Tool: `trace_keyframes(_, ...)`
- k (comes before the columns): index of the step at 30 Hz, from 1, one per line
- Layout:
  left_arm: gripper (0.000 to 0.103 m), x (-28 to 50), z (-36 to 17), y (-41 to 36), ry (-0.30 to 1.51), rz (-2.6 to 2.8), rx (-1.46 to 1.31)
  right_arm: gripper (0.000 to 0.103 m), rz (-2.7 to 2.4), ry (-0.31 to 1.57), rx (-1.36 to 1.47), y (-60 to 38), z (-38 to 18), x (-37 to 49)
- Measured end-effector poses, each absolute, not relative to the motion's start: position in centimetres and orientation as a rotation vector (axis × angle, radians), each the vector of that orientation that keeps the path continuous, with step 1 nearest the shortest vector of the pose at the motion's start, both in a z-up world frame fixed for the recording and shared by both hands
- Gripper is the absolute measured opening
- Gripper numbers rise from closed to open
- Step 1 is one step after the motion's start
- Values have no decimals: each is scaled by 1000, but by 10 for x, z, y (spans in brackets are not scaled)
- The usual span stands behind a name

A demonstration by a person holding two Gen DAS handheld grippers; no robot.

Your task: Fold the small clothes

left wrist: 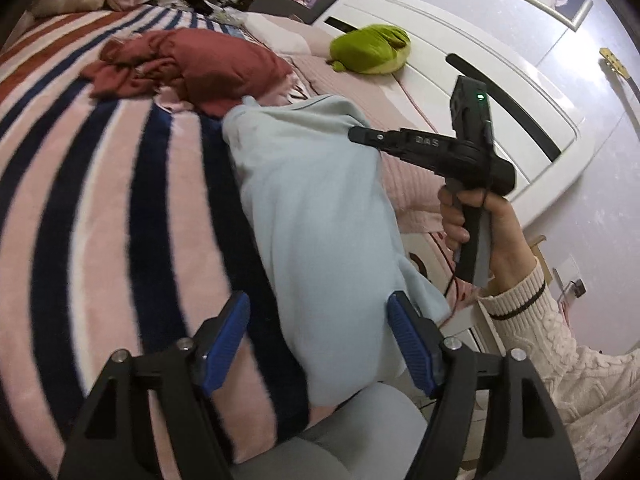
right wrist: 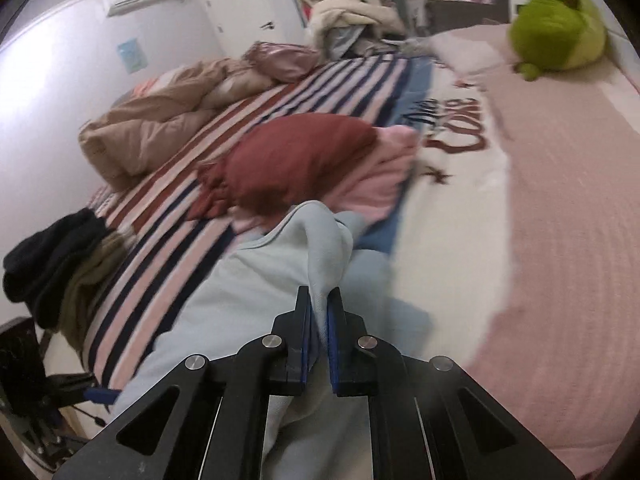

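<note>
The bed (right wrist: pixel 560 208) fills both views, with its striped blanket (left wrist: pixel 100 200) spreading wide and bare to the left of the work. Pink sheet lies open on the right, running to the white headboard (left wrist: pixel 420 40). The pale blue garment (left wrist: pixel 320 220) lies lengthwise along the blanket's edge, its far end lifted into a peak. Beyond it sits a dark red garment (right wrist: pixel 296 160) on a pink one (right wrist: pixel 380 188), close to the blue tip. A green plush (right wrist: pixel 560 24) sits well clear by the headboard, and dark clothes (right wrist: pixel 48 256) are heaped at the blanket's left edge. The right gripper (right wrist: pixel 319 312) is clamped on a fold of the blue cloth. The left gripper (left wrist: pixel 320 344) is spread wide, straddling the near end, pads (left wrist: pixel 224 344) off the cloth.
</note>
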State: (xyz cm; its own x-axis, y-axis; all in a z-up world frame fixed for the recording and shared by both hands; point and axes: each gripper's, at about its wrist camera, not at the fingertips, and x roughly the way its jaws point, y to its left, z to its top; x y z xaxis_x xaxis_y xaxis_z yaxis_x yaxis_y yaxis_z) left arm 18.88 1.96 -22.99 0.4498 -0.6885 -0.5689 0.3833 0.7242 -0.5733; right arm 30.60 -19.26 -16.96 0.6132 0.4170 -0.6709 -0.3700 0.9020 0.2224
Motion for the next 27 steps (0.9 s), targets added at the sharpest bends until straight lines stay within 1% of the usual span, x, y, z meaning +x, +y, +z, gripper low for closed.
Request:
trace_keyframes(3,72,196,-237,10,894,-709,-420,4,415,847,97,-193,-190,321)
trace_keyframes(4,72,197,-239,8,902,-694,-422,7,421,873,97,-191,-198,325)
trace_keyframes(5,72,196,-239,8,905,-679,-417,15,417,895,89,-190,-204,328)
trace_keyframes(7,72,188,-235,14,887,-682,-414,19,422,886,121,-194,-202,320)
trace_keyframes(8,72,184,-234,19,879,-692,-417,29,442,868,145,-200,-197,314)
trace_keyframes(9,72,180,-233,24,875,-695,-419,34,457,853,162,-206,-191,305)
trace_keyframes(11,72,178,-234,34,875,-690,-432,52,499,843,166,-216,-184,281)
trace_keyframes(13,72,186,-236,38,879,-696,-463,58,512,922,126,-214,-192,268)
trace_keyframes(14,72,193,-237,39,878,-704,-490,60,519,958,127,-214,-199,264)
trace_keyframes(15,72,202,-237,38,875,-718,-521,62,543,985,154,-214,-205,260)
trace_keyframes(16,72,209,-237,36,877,-728,-536,68,590,1021,217,-214,-214,260)
trace_keyframes(17,72,217,-237,32,884,-732,-541,69,608,1042,254,-212,-220,262)
trace_keyframes(20,72,241,-247,21,929,-719,-548,70,608,1081,301,-209,-235,272)
trace_keyframes(21,61,248,-251,17,942,-717,-566,69,610,1086,338,-209,-240,279)
trace_keyframes(22,52,255,-255,13,956,-722,-588,63,617,1080,377,-210,-243,285)
trace_keyframes(23,40,258,-258,9,967,-724,-594,49,620,1070,400,-211,-244,291)
trace_keyframes(24,32,259,-258,5,970,-717,-583,41,608,1065,419,-212,-247,300)
trace_keyframes(25,29,258,-255,2,968,-705,-556,24,599,1066,440,-212,-251,307)
trace_keyframes(26,25,257,-250,1,964,-691,-531,15,614,1075,476,-210,-256,314)
trace_keyframes(27,23,255,-243,0,959,-672,-501,14,639,1092,511,-207,-259,320)
